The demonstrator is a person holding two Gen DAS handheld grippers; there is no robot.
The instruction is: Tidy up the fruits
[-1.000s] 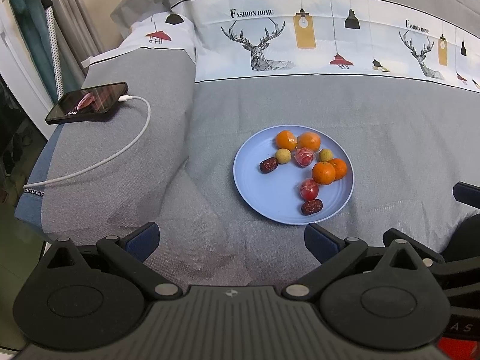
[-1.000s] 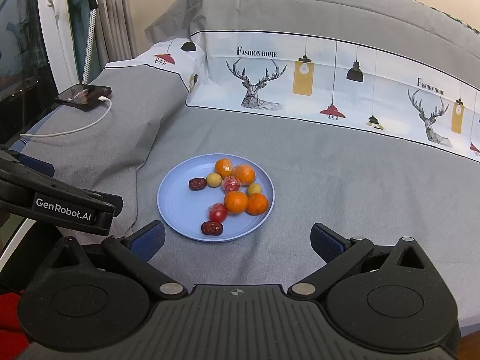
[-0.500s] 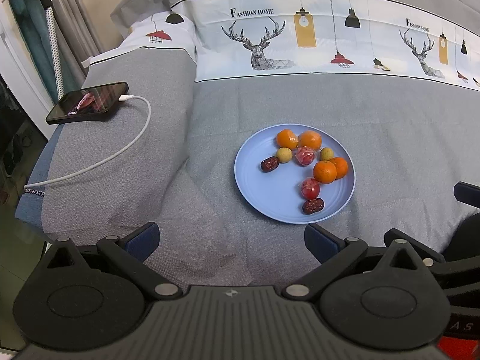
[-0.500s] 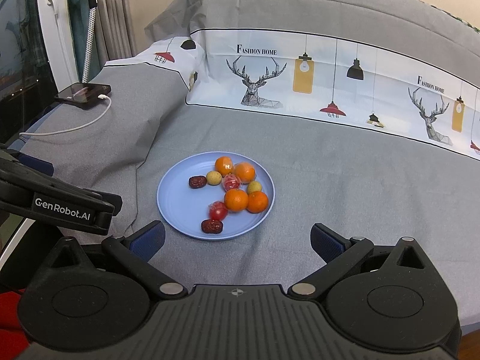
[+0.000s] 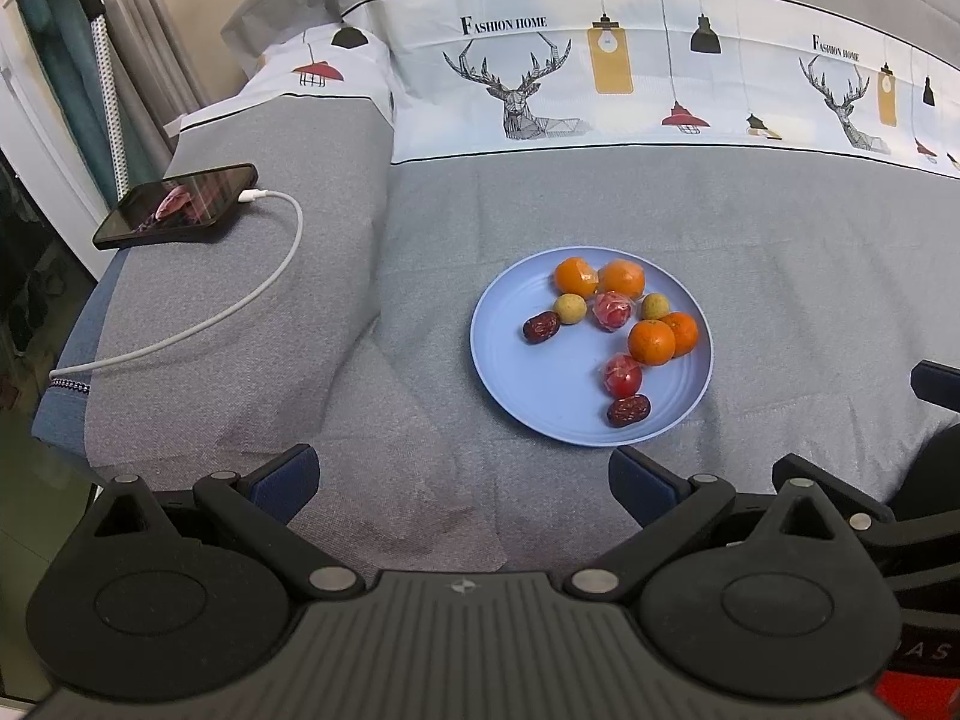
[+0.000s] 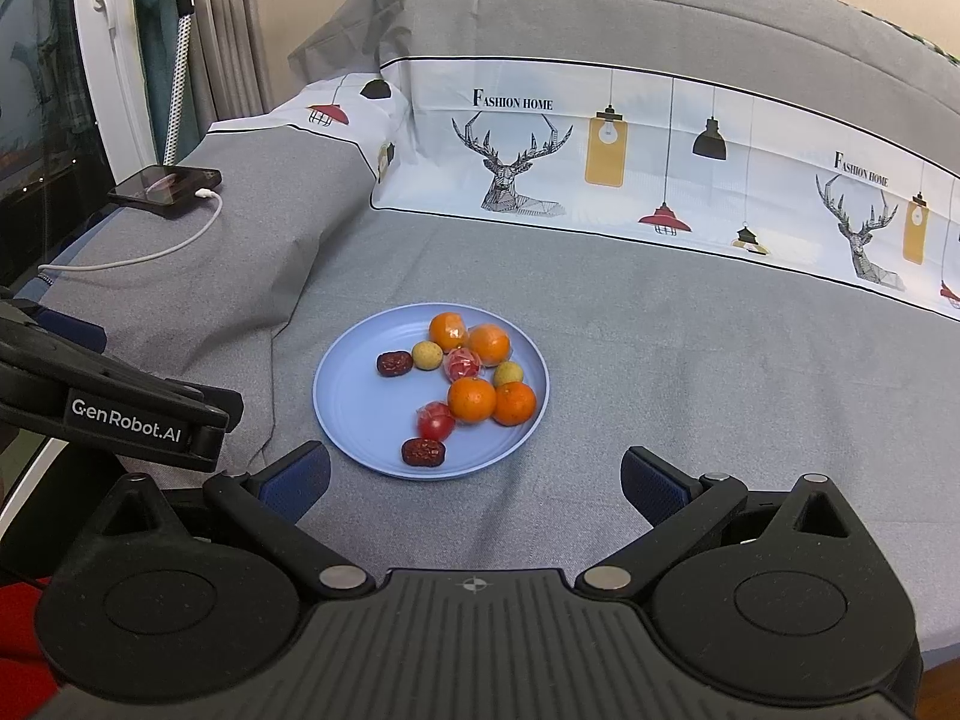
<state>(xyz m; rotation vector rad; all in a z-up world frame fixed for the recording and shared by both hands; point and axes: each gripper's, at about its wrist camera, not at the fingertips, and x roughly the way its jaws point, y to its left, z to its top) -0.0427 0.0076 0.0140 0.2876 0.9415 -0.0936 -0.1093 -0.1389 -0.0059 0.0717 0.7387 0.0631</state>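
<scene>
Fruit on a round pale-blue plastic plate (image 5: 516,384) in the middle of a bed, both grippers held back from it.

The grey woven bedspread (image 5: 780,252) with its white deer-and-lamp printed band carries everything; the plate (image 6: 354,414) lies flat on it, near the front edge. The left gripper (image 5: 462,477) and the right gripper (image 6: 474,477) hover short of the plate, each with its blue-padded fingers spread wide and nothing between them. A black smartphone (image 5: 177,204) lies far left on a raised fold, a white charging cable (image 5: 264,294) plugged into it. On the plate – four orange mandarins in two touching pairs (image 5: 600,279) (image 5: 663,337), two red plastic-wrapped fruits (image 5: 612,310) (image 5: 623,375), two small yellow-green round fruits (image 5: 569,307) (image 5: 655,306), and two dark red dates (image 5: 541,327) (image 5: 628,410) – one at the left, one at the near rim.
</scene>
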